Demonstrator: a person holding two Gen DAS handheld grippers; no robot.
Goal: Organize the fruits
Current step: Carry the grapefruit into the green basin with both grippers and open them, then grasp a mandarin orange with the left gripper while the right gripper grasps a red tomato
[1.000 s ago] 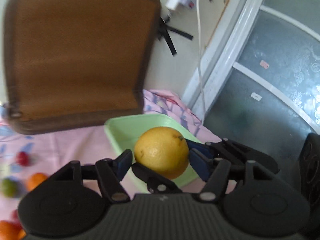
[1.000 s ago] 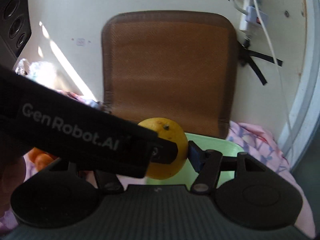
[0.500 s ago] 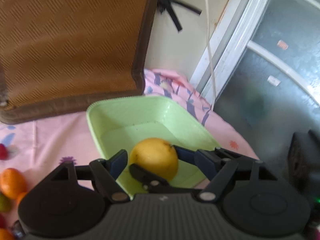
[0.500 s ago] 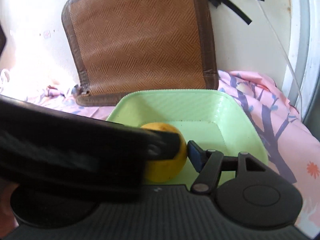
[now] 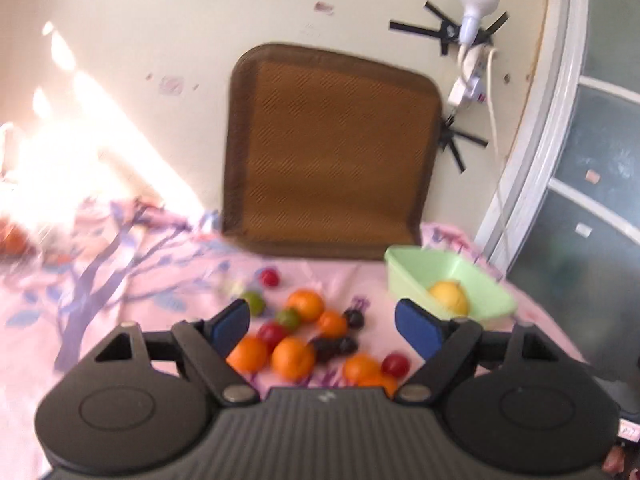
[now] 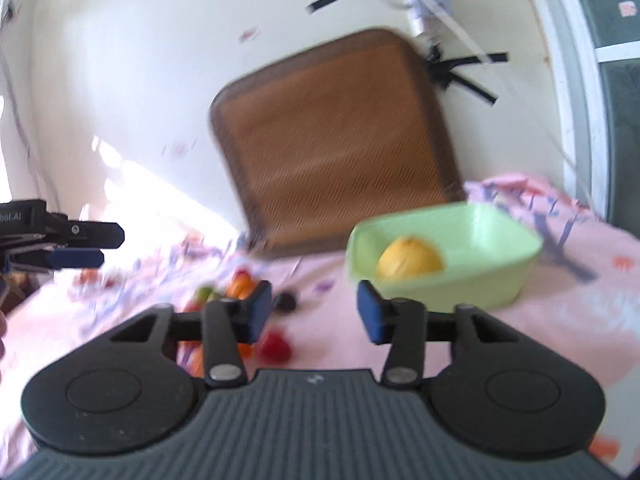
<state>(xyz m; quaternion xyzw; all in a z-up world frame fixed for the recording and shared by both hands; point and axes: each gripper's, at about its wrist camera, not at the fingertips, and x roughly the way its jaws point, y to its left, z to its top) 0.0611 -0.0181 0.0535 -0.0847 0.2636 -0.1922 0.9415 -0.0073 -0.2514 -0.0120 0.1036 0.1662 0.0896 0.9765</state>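
Left wrist view: our left gripper (image 5: 322, 322) is empty, jaws opening, above small oranges (image 5: 293, 357) left of the green tray (image 5: 404, 270), which holds the lemon (image 5: 449, 297); our right gripper (image 6: 313, 310), jaws closing on nothing, hovers just left of that tray

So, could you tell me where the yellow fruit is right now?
The yellow fruit lies in the green tray, right of the loose fruit pile in both views.

Lemon (image 5: 448, 297) in tray (image 5: 490, 300), right of loose fruits (image 5: 304, 336).
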